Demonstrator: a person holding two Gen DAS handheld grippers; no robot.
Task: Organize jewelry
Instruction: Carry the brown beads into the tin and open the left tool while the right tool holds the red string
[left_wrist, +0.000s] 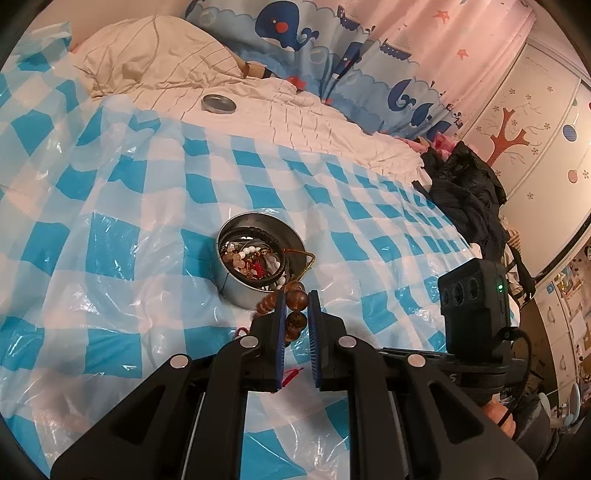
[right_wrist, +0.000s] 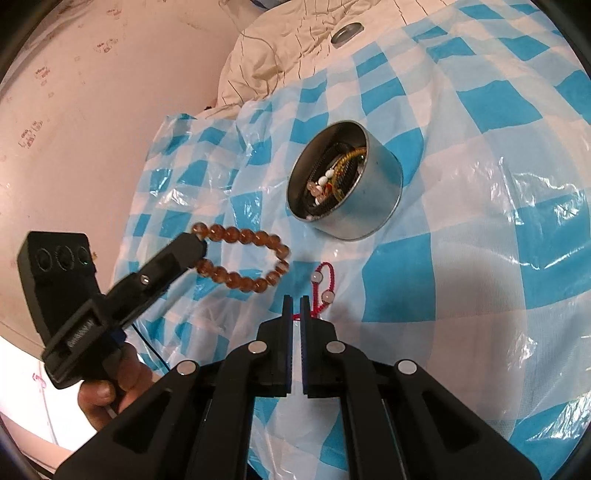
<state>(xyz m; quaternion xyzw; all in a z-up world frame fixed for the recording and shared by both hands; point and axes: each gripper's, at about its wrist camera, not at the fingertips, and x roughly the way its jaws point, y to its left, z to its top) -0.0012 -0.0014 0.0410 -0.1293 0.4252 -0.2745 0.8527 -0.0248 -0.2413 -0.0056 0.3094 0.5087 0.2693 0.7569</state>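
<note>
A round metal tin (left_wrist: 236, 291) (right_wrist: 373, 206) holding several bracelets sits on a blue-and-white checked plastic sheet (left_wrist: 129, 229) (right_wrist: 480, 221). My left gripper (left_wrist: 297, 297) (right_wrist: 195, 245) is shut on an amber bead bracelet (left_wrist: 297, 301) (right_wrist: 243, 236), held just above the sheet near the tin. My right gripper (right_wrist: 296, 301) is shut on a red cord bracelet (right_wrist: 325, 284) with pale beads, which trails on the sheet in front of the tin. The red cord also shows in the left wrist view (left_wrist: 290, 374).
The tin's lid (left_wrist: 218, 103) (right_wrist: 346, 31) lies on a cream quilt (left_wrist: 295, 118) at the far side. A pile of black clothing (left_wrist: 465, 192) lies at the bed's right edge. A wall (right_wrist: 74, 110) borders the bed.
</note>
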